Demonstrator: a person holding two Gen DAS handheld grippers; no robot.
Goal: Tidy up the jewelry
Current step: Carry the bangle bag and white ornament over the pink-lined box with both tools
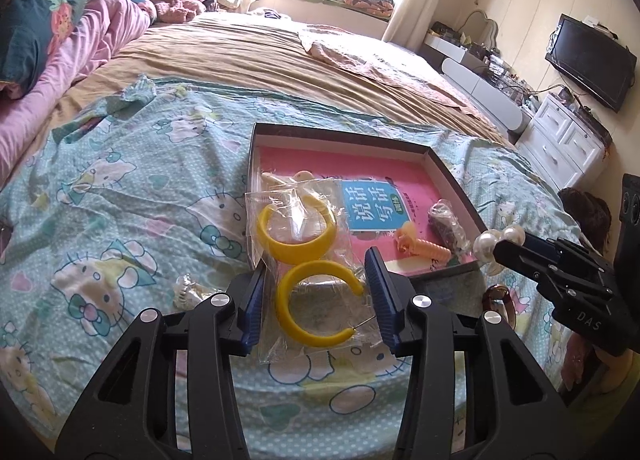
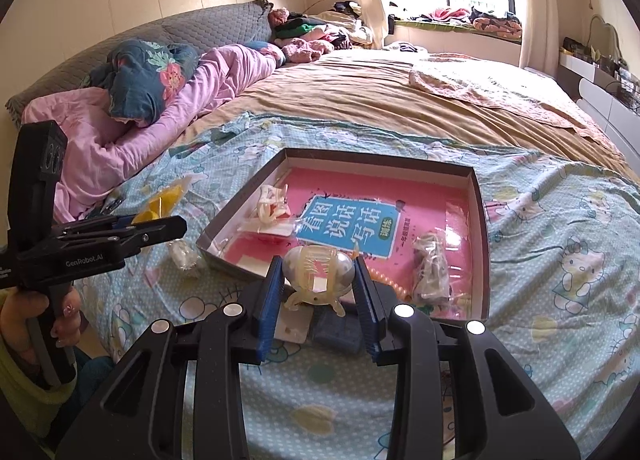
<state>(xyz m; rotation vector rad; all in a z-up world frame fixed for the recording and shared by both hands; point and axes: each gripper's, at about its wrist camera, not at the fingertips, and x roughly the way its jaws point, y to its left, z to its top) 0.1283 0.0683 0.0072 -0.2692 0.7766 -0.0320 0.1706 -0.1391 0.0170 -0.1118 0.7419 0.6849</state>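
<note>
My left gripper (image 1: 318,292) is shut on a clear bag of two yellow hoop earrings (image 1: 304,256), held just before the near left corner of the shallow cardboard box (image 1: 460,188). In the right wrist view the left gripper (image 2: 176,226) shows at the left with the yellow bag (image 2: 160,204). My right gripper (image 2: 318,284) is shut on a pearl hair clip (image 2: 318,270), held above the box's near edge (image 2: 216,256). In the left wrist view the right gripper (image 1: 494,250) enters from the right with the pearl clip (image 1: 498,244).
The box holds a pink book (image 2: 360,220), a cream hair clip (image 2: 272,204), a bagged dark item (image 2: 430,272), a peach bead strand (image 2: 392,286) and an orange clip (image 1: 420,248). Loose pieces lie on the Hello Kitty sheet (image 1: 120,220): a small bag (image 1: 188,292), a brown ring (image 1: 498,300), a white card (image 2: 294,324).
</note>
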